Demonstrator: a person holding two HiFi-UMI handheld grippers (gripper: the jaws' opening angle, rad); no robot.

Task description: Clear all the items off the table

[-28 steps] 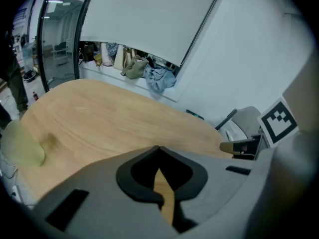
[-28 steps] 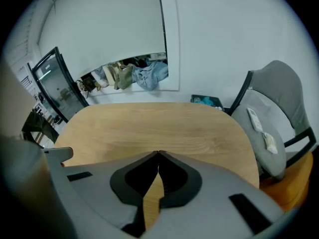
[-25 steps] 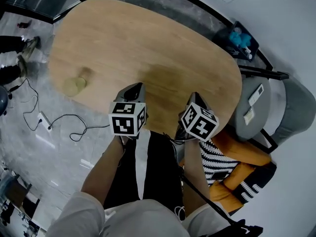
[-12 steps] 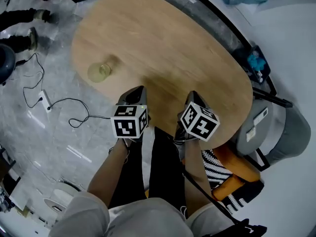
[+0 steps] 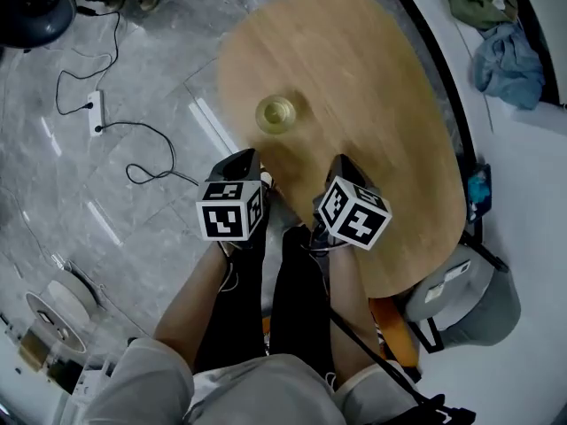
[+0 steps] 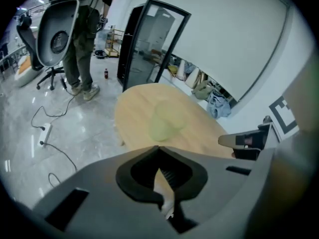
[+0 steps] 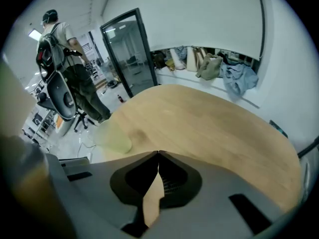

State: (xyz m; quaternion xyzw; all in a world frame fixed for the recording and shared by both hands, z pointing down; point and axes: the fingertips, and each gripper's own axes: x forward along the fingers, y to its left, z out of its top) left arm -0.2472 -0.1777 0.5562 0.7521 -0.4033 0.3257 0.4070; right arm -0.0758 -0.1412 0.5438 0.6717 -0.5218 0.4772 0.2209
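One item stands on the tabletop (image 5: 372,78): a pale green cup (image 5: 275,113), upright, close to the rim on the bare-floor side. The left tongs (image 5: 241,162) and right tongs (image 5: 345,165) are both clenched, tips meeting, with nothing between them. Both hover short of the cup on the person's side of it, the left more nearly in line with it.

Step in hand (judged): approach and pick. The tongs must be released wide before they close on the cup. Grip the wall squarely and about mid-height, since a thin cup may squash or tip (contents cannot be told). Lift straight up before carrying it off.

Room: beyond the cup the wood is bare. Between cup and rim there is little margin, and a nudge outward could drop it to the floor, where a cable and power strip (image 5: 96,113) lie. A grey chair (image 5: 465,304) sits well apart from the cup, at the tabletop's other side.
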